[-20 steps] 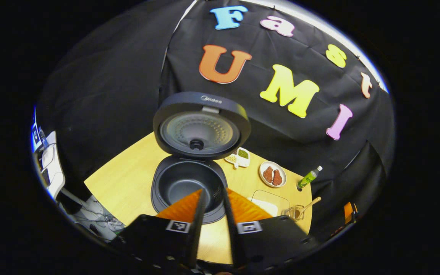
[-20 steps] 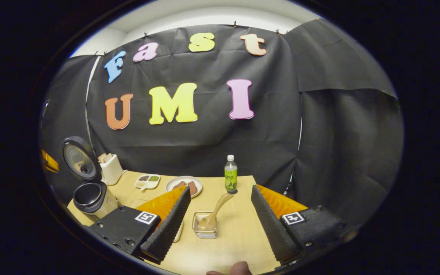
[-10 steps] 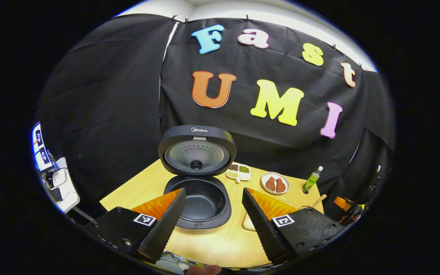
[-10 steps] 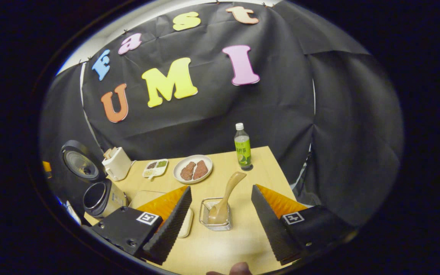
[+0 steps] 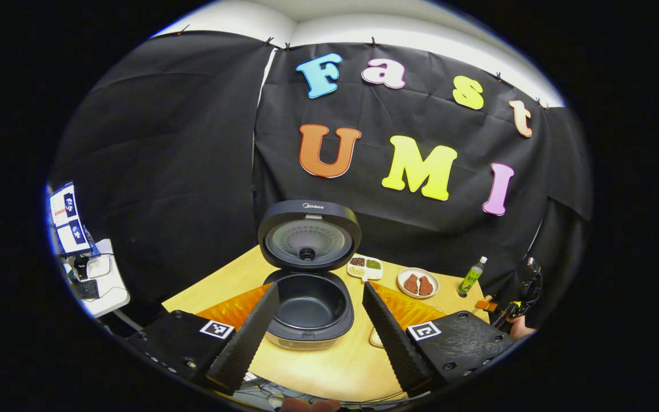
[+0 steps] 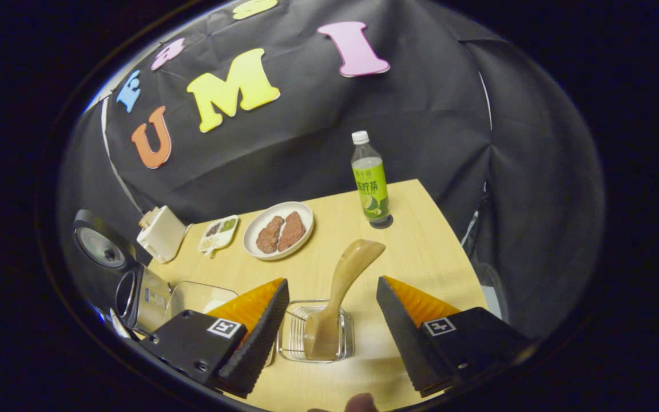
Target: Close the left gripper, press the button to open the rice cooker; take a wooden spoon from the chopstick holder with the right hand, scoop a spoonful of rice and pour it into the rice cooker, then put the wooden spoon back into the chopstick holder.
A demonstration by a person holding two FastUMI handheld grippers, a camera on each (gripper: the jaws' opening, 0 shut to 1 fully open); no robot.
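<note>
The dark round rice cooker (image 5: 310, 309) sits on the light wooden table (image 5: 341, 366) with its lid (image 5: 309, 236) standing up. The left gripper (image 5: 319, 329) hangs just in front of it, fingers spread wide, holding nothing. The right gripper (image 6: 332, 337) is spread wide too, near the tan wooden spoon (image 6: 338, 300), which leans in the clear square chopstick holder (image 6: 295, 339)
</note>
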